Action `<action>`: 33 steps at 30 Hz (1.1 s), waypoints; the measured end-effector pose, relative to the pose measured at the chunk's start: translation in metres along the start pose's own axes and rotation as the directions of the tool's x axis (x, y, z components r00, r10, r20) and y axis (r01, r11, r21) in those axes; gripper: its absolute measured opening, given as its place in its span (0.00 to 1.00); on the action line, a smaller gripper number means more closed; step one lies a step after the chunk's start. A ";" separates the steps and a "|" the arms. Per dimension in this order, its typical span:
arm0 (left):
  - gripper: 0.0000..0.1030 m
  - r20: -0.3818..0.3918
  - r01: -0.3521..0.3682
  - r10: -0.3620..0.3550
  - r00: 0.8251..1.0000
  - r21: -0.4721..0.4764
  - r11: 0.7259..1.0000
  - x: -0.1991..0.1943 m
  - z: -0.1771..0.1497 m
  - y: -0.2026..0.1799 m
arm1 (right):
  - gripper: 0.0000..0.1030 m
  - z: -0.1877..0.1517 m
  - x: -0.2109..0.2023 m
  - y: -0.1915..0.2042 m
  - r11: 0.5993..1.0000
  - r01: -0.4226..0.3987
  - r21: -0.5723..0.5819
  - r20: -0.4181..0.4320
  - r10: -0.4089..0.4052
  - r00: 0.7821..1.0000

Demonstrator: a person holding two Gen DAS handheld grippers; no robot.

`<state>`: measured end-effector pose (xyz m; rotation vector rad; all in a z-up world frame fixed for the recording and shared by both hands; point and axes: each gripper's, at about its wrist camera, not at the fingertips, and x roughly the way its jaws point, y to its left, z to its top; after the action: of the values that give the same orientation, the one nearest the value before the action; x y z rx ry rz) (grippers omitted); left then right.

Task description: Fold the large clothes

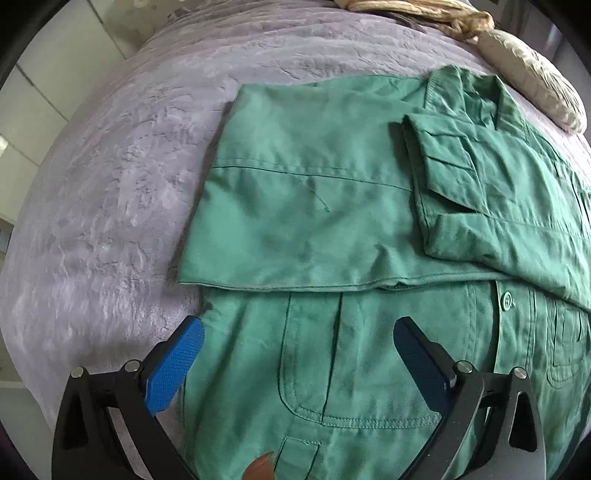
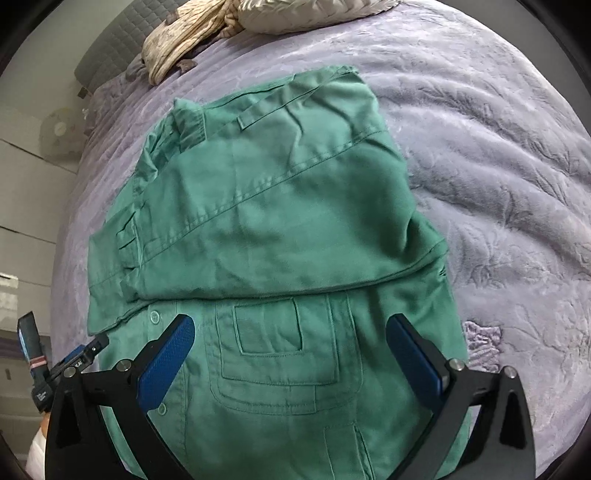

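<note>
A large green work shirt (image 1: 314, 206) lies on a lilac bedspread (image 1: 110, 184), its sleeves folded in over the body and its collar (image 1: 476, 96) toward the pillows. It also shows in the right wrist view (image 2: 280, 221). My left gripper (image 1: 299, 332) is open above the shirt's lower left part, over a chest pocket (image 1: 332, 369), holding nothing. My right gripper (image 2: 291, 328) is open above the lower right part, over another pocket (image 2: 273, 347), holding nothing. The left gripper's body (image 2: 40, 373) shows at the right view's left edge.
A beige crumpled blanket (image 2: 184, 40) and a pale pillow (image 2: 310, 14) lie at the head of the bed. The bedspread (image 2: 498, 184) spreads wide to the right of the shirt. The bed's left edge and a tiled floor (image 1: 33, 110) show at left.
</note>
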<state>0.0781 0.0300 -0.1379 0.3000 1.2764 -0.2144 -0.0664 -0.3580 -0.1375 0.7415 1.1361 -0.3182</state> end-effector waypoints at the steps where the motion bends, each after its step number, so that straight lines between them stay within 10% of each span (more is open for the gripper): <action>1: 1.00 0.002 -0.002 0.002 1.000 0.008 1.000 -0.001 0.000 -0.002 | 1.00 -0.002 0.001 -0.001 1.000 -0.004 0.001 -0.004 0.004 1.000; 21: 1.00 -0.005 -0.018 0.018 1.000 0.075 0.997 -0.003 0.001 -0.044 | 1.00 0.000 0.008 -0.019 0.985 -0.170 0.044 -0.091 0.173 0.981; 33: 1.00 -0.055 -0.023 0.023 0.998 0.007 1.000 -0.038 -0.025 -0.066 | 1.00 0.007 0.000 -0.035 0.993 -0.112 0.045 -0.168 0.118 0.979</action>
<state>0.0242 -0.0237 -0.1147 0.3280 1.3260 -0.1920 -0.0823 -0.3884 -0.1487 0.8748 1.2459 -0.1802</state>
